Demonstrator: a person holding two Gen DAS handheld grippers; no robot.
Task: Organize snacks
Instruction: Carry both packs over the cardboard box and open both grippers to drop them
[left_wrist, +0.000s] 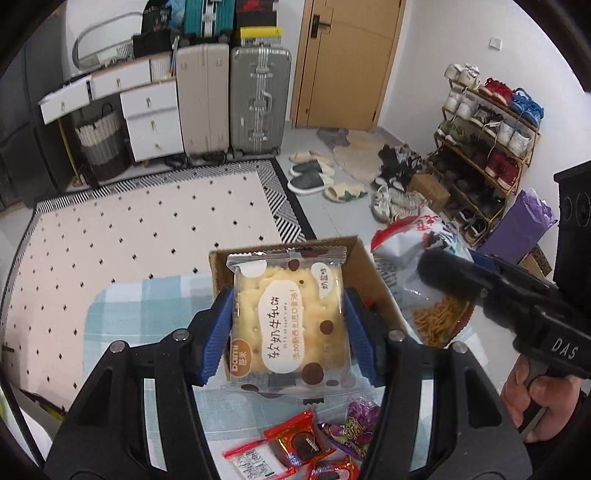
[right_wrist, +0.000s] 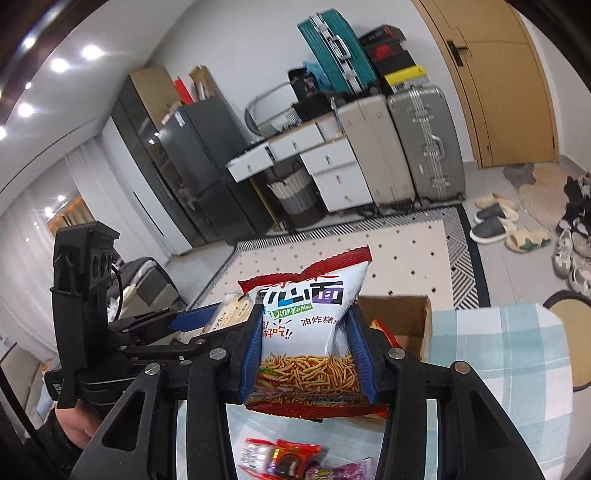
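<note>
A table under a blue-checked cloth (left_wrist: 122, 306) carries a cardboard box (left_wrist: 364, 266) and small red and purple snack packets (left_wrist: 295, 443).

I see the cake pack (left_wrist: 290, 321) in clear glossy plastic film, pinched by my left gripper (left_wrist: 290, 325), whose pads (left_wrist: 218, 332) are ribbed blue rubber on matt black plastic arms with bare metal pins. My right gripper (right_wrist: 308, 354) has the same finish; its noodle bag (right_wrist: 310, 332) is shiny crinkled foil-like plastic. The box (left_wrist: 369, 266) is plain matt brown cardboard. The surface (left_wrist: 122, 306) wears soft checked cloth. The small wrappers (left_wrist: 295, 443) glint, red and purple
</note>
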